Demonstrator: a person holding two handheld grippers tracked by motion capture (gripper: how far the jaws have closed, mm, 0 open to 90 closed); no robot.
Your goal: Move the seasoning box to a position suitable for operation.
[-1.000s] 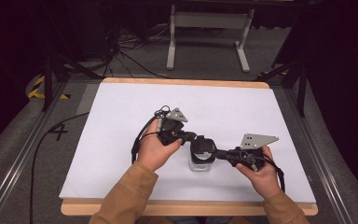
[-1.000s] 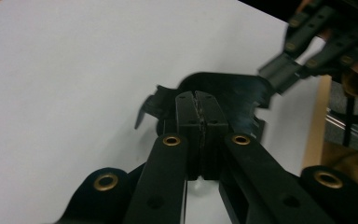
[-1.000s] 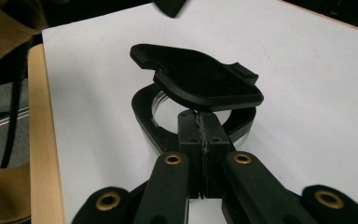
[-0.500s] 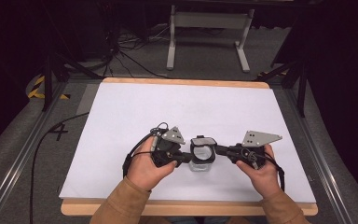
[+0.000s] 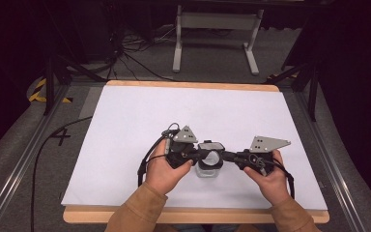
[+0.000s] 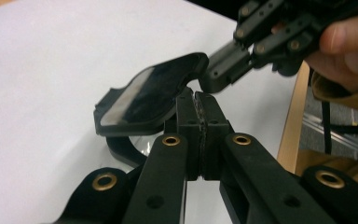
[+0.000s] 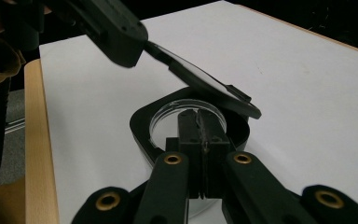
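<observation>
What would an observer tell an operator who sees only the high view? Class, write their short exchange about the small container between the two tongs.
Operator: From above, the container is partly covered by the tongs. Is its lid open?
Observer: Yes. In the right gripper view the lid is tilted up off the black collar.
Operator: What holds it up?
Observer: The left tongs meet its raised end, jaws shut on it.
Operator: And the right tongs?
Observer: The right tongs are shut, with their tips at the collar's near rim. I can't tell whether they pinch it.
</observation>
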